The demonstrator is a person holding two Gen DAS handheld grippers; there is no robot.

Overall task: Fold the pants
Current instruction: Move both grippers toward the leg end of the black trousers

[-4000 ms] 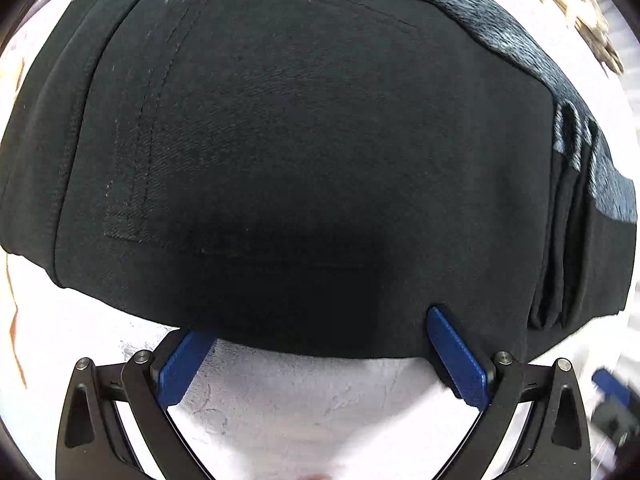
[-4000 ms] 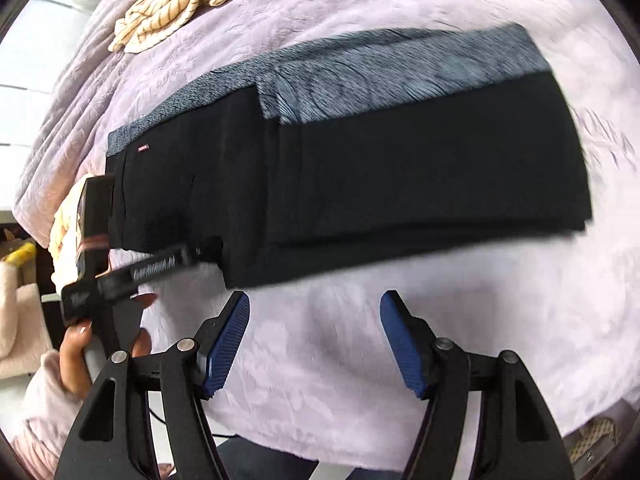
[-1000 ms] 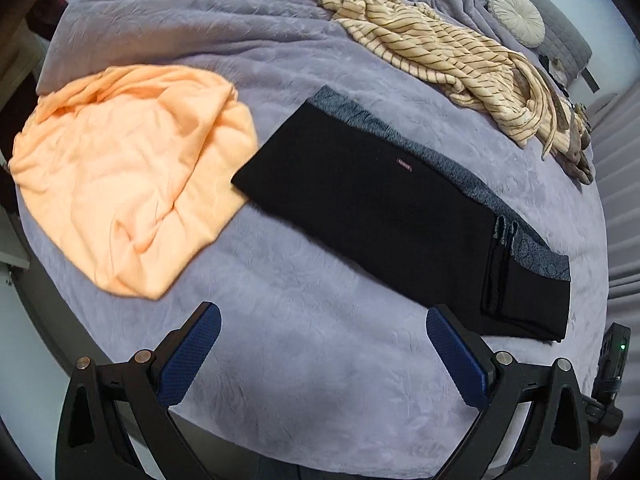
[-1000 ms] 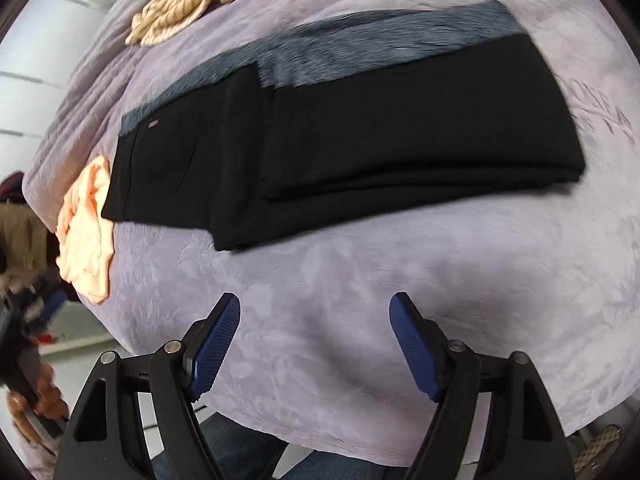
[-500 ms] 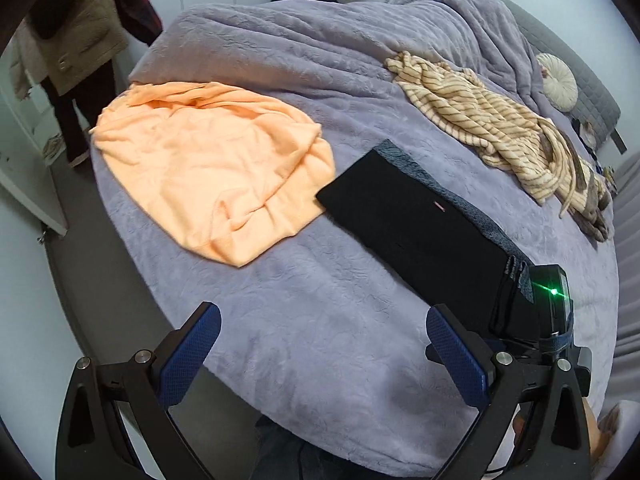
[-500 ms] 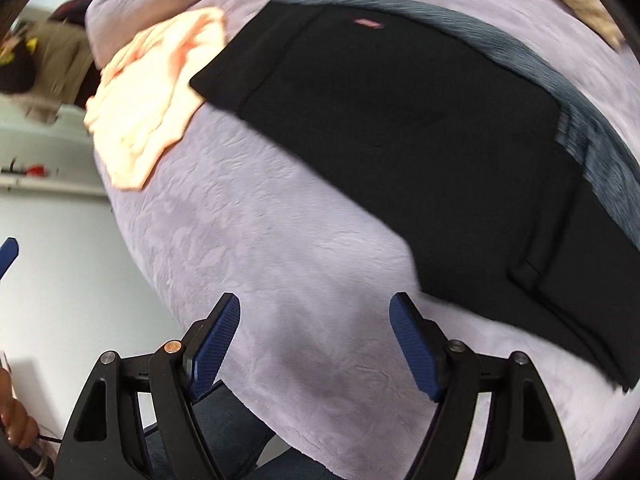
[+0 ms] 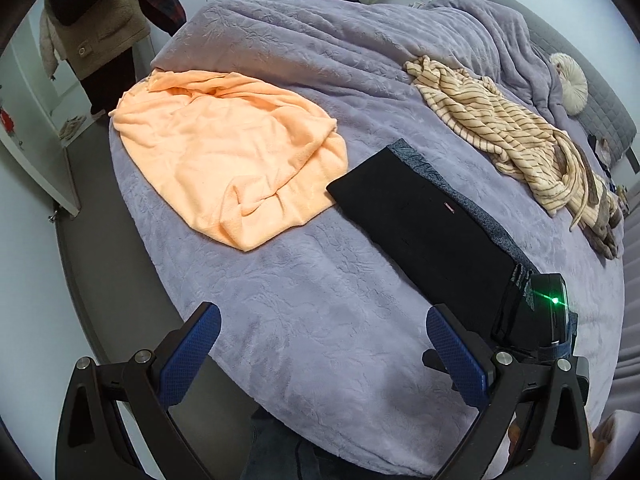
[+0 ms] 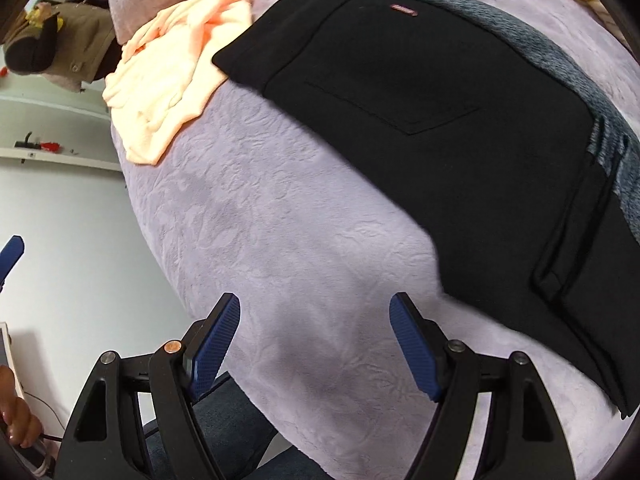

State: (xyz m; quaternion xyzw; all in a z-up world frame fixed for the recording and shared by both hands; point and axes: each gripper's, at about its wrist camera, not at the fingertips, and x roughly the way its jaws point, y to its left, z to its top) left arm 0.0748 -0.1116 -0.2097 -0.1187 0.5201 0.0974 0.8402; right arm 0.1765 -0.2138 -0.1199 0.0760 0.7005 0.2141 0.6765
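The black pants [image 7: 432, 224] lie folded into a long flat rectangle on the purple bedspread [image 7: 320, 320], with a grey fleecy lining strip along the far edge. In the right wrist view the pants [image 8: 440, 112] fill the upper right, back pocket and small red label up. My left gripper [image 7: 320, 348] is open and empty, held back above the bed's near edge. My right gripper [image 8: 316, 336] is open and empty, just short of the pants' near edge. The right gripper's body with a green light [image 7: 554, 320] shows at the pants' right end.
An orange towel [image 7: 224, 152] lies crumpled left of the pants, touching their left corner. A cream striped garment [image 7: 504, 132] lies at the back right. A round cushion [image 7: 572, 84] sits by the headboard. Coats [image 7: 92, 20] hang at far left. Floor [image 7: 92, 280] borders the bed.
Both grippers have pulled back from the pants. The left view has lifted and widened over the whole bed. The right gripper has swung round to the pants' pocket end.
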